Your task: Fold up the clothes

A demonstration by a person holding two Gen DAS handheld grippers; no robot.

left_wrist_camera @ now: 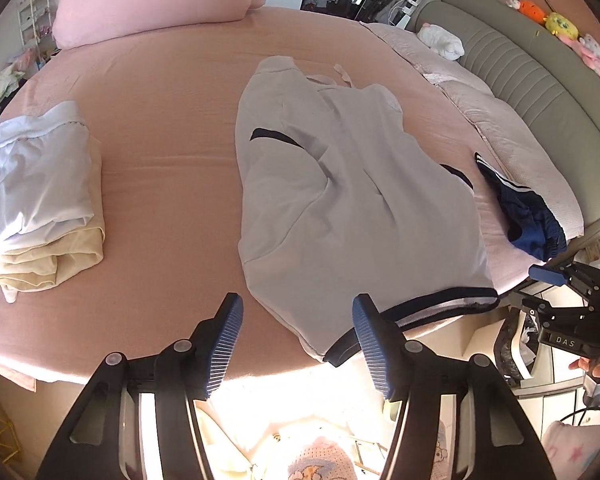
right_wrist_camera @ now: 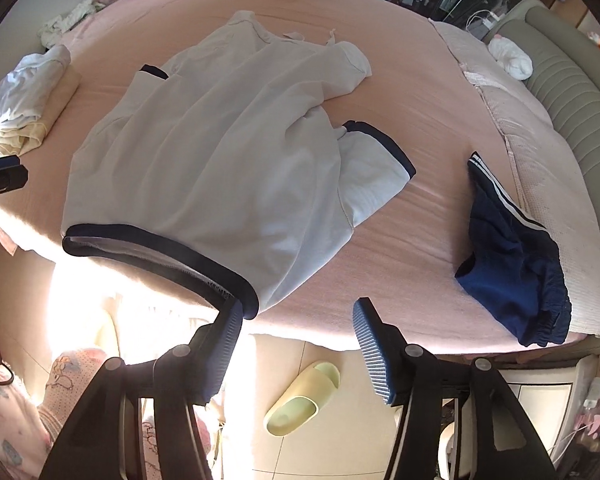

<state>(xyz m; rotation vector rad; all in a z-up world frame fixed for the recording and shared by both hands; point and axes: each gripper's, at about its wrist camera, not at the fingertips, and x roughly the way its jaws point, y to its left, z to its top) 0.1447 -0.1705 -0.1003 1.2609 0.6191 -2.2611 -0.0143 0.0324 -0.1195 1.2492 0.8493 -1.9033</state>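
Observation:
A white shirt with navy trim lies spread and rumpled on the pink bed, its navy hem hanging at the near edge. My left gripper hovers open above the hem's left corner, nothing between its blue pads. In the right wrist view the same shirt fills the middle, one sleeve folded out to the right. My right gripper is open just off the bed edge; its left fingertip sits right beside the hem's end, not pinching it.
A folded pile of white and cream clothes sits at the left of the bed. Navy shorts lie crumpled at the right. A pink pillow is at the far side, a grey padded headboard to the right. A green slipper lies on the floor.

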